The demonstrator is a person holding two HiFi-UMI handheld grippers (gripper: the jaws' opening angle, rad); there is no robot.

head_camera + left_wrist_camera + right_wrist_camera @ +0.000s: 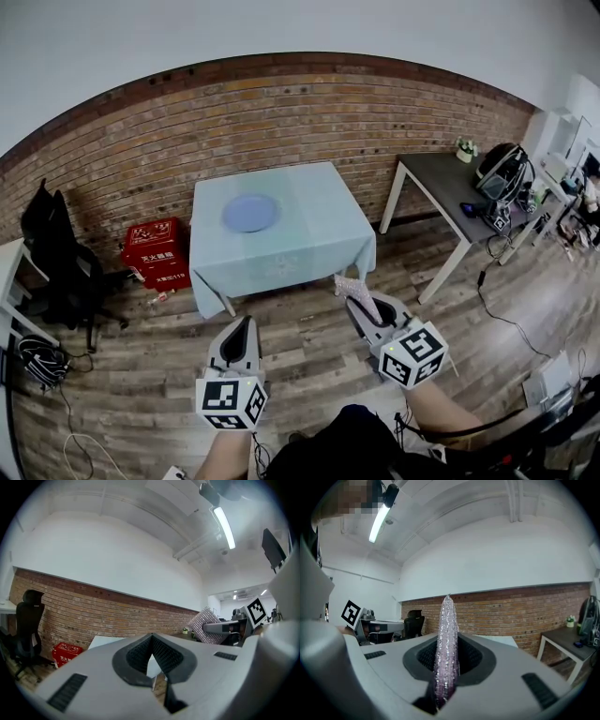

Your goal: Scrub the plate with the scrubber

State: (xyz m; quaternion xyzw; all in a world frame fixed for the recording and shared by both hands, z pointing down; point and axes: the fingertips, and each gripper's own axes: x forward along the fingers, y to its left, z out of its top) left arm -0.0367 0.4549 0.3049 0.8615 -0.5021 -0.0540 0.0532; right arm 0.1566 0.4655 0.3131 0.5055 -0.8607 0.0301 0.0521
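the plate (250,213) lies far and left of the right hand-held gripper (360,302), which clamps the scrubber (351,284); the left hand-held gripper (246,326), closed and empty, looks slightly nearer.

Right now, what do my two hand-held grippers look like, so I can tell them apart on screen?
The left hand-held gripper and the right hand-held gripper are matching light grey wedges tapering to a point, with black ribbed pads inside the jaws. Each carries a white cube printed with black square markers. The person's clothing is dark.
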